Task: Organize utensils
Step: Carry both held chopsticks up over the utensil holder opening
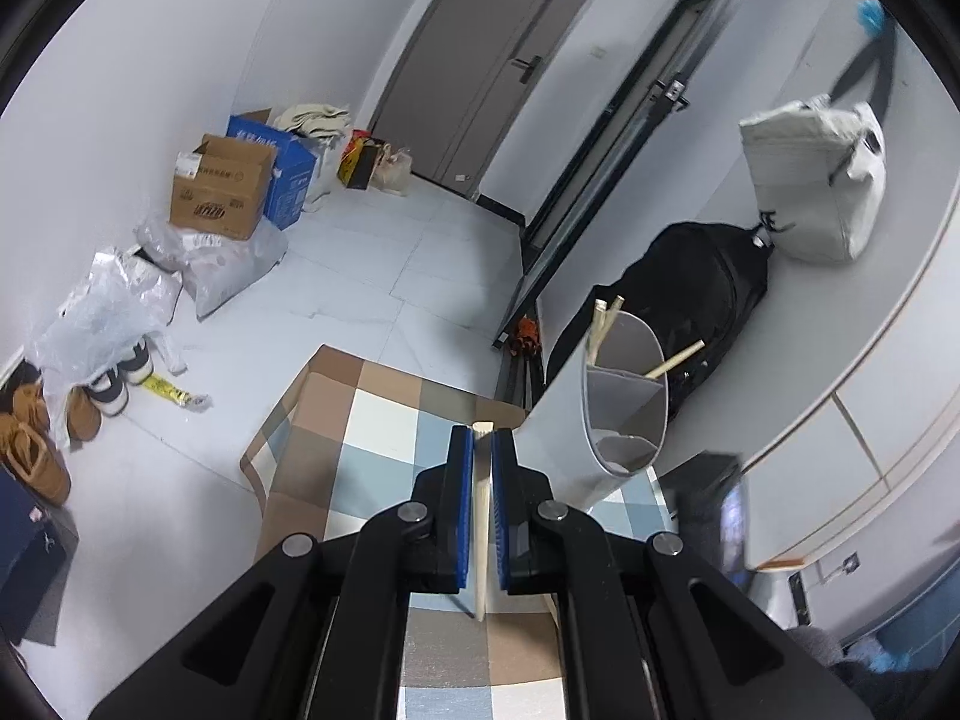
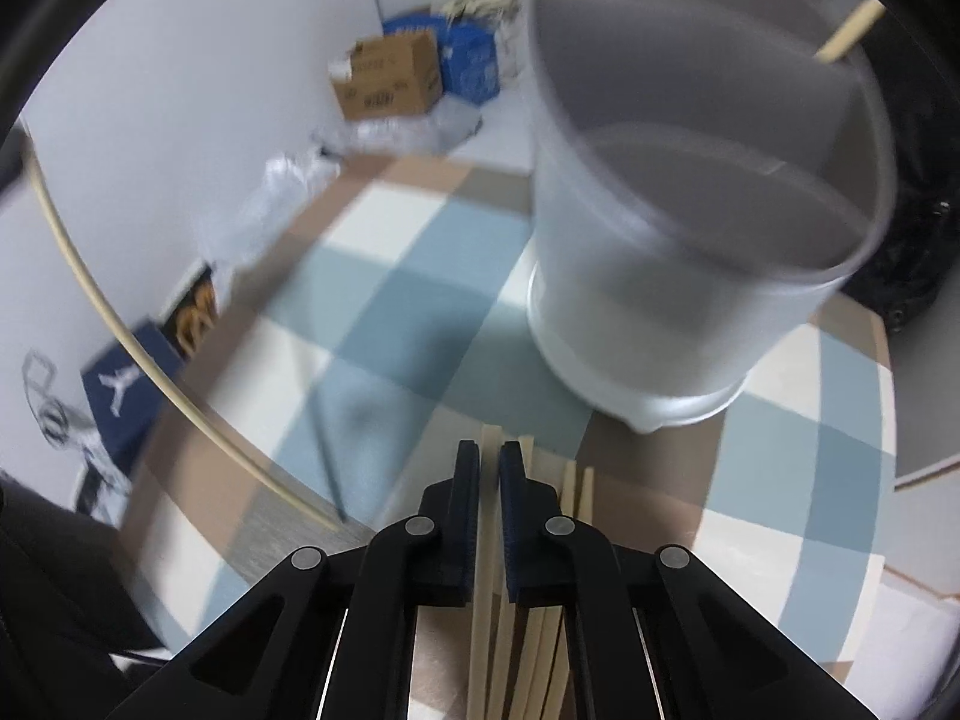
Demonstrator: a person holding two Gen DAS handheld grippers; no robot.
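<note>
1. the left gripper (image 1: 482,441) has its blue fingers (image 1: 461,504) pinched shut on a single pale chopstick (image 1: 481,516), which runs lengthwise between them with its square end poking out just past the tips.
2. the right gripper (image 2: 489,459) has its fingers nearly closed around one stick from the loose chopstick bundle (image 2: 540,648) lying on the tabletop (image 2: 384,276) near the front edge; whether it truly grips or only straddles that stick, i cannot tell, as the view is blurred.
3. the white utensil holder (image 1: 624,396) stands on the checked cloth toward the far right corner, divided into compartments; a few chopsticks already lean in it, two at the far rim and one tilted out to the right.
4. another long stick (image 2: 120,324) crosses the left of the right camera's view, likely the one the left hand carries.
5. to do this step well, i'd say bring the left stick over the holder's mouth, tip it upright, and lower the thin end into the compartment that already has sticks before letting go.
6. keep clear of the rim; the holder looks light and a knock could shove or topple it.
7. the right hand should lift only one stick free of the bundle, so the rest don't scatter.
</note>
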